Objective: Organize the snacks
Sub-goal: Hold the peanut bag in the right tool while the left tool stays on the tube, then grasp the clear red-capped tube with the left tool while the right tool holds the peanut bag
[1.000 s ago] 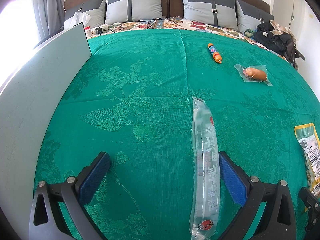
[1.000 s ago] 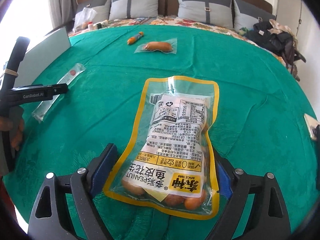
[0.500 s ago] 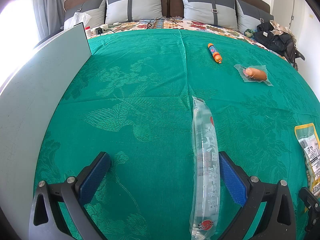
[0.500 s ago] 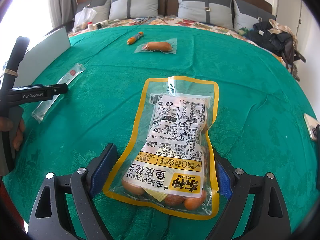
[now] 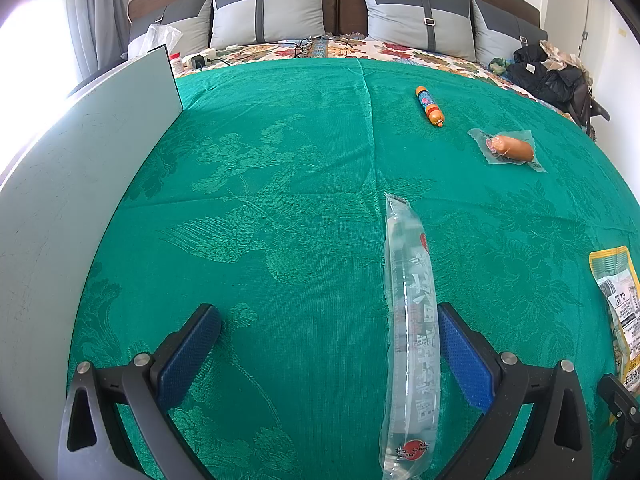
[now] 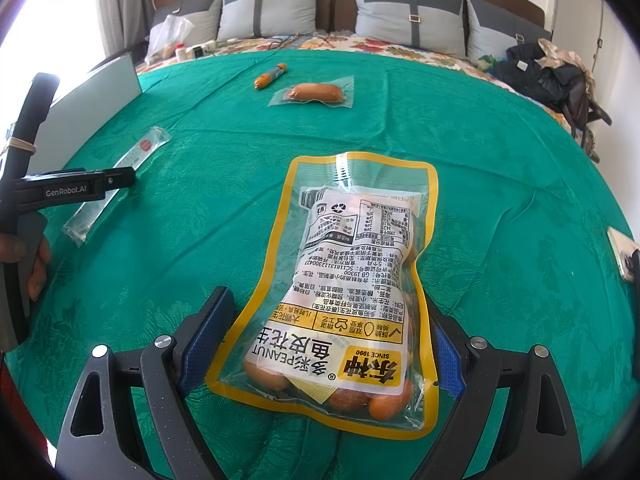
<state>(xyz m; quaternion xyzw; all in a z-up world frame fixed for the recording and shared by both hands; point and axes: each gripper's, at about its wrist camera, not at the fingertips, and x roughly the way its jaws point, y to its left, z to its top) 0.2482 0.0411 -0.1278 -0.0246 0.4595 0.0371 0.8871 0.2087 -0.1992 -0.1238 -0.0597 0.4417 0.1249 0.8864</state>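
Both grippers spread over snacks on the green bedspread (image 5: 280, 200).
My left gripper (image 5: 328, 344) straddles the clear tube packet (image 5: 408, 320); my right gripper (image 6: 328, 328) flanks the peanut bag (image 6: 352, 280); sausages at 12 o'clock.

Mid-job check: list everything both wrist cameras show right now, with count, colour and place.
Peanut bag: 1, yellow-edged clear, on the cloth between the right fingers.
Long clear packet: 1, transparent with a red dot, beside the left gripper's right finger.
Sealed sausage: 1, orange-brown in a clear pouch, far centre.
Small sausage stick: 1, orange, just left of the sealed one.
Green cloth: 1, covering the bed.
Grey panel: 1, pale grey, left edge.
Pillows: 4, grey, at the headboard.
Dark clothing: pile, black, far right.
Left hand-held gripper: 1, black with blue pads, open.
Right hand-held gripper: 1, same colours, open.
Hand: 1, on the left gripper's handle.
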